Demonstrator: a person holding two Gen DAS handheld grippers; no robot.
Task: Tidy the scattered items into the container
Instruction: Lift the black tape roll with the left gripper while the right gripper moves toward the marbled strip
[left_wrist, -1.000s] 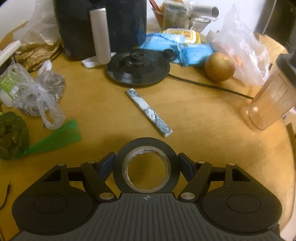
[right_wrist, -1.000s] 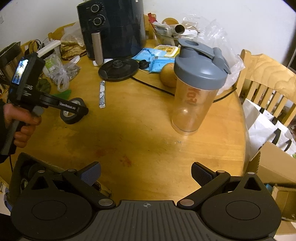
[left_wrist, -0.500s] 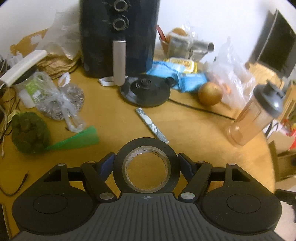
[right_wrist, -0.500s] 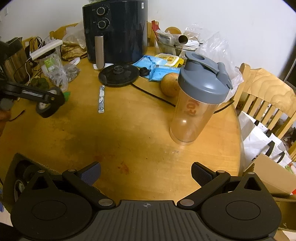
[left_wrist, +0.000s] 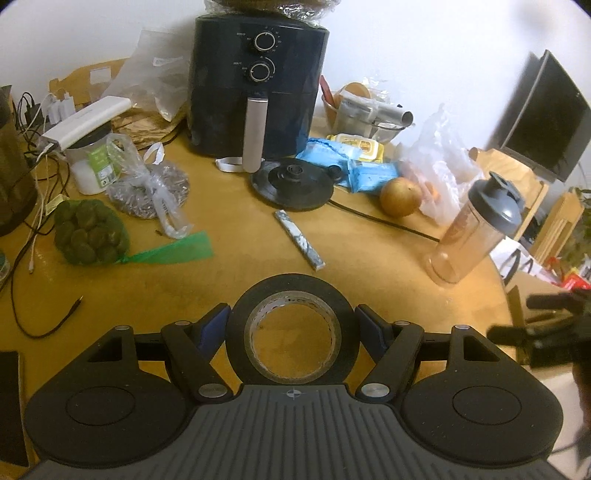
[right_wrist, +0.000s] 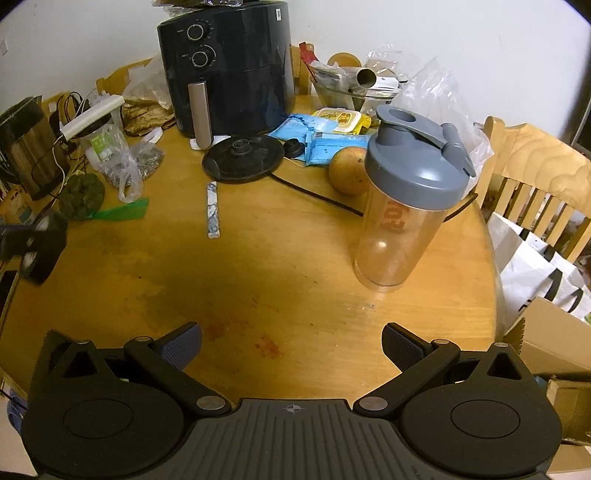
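You are in a home, at a lived-in dining spot: the round wooden worktop (right_wrist: 295, 280) carries an air fryer (right_wrist: 229, 66), a kettle base (right_wrist: 242, 157) with its cord, a shaker bottle (right_wrist: 406, 199) and a piece of fruit (right_wrist: 347, 171). Wooden chairs (right_wrist: 535, 173) stand just beside it, with a shopping bag (right_wrist: 532, 269) and a cardboard box (right_wrist: 554, 343) below. Food packets (left_wrist: 351, 162), plastic bags (left_wrist: 439, 162) and charger cables (left_wrist: 37, 110) crowd the far edge against a plain white wall (left_wrist: 424, 48).

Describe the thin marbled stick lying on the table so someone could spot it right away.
Start at the big black air fryer at the back of the round wooden table. In front of it sits a flat black round kettle base. Just nearer lies the marbled stick, the only slim blue-and-white bar, alone on bare wood.
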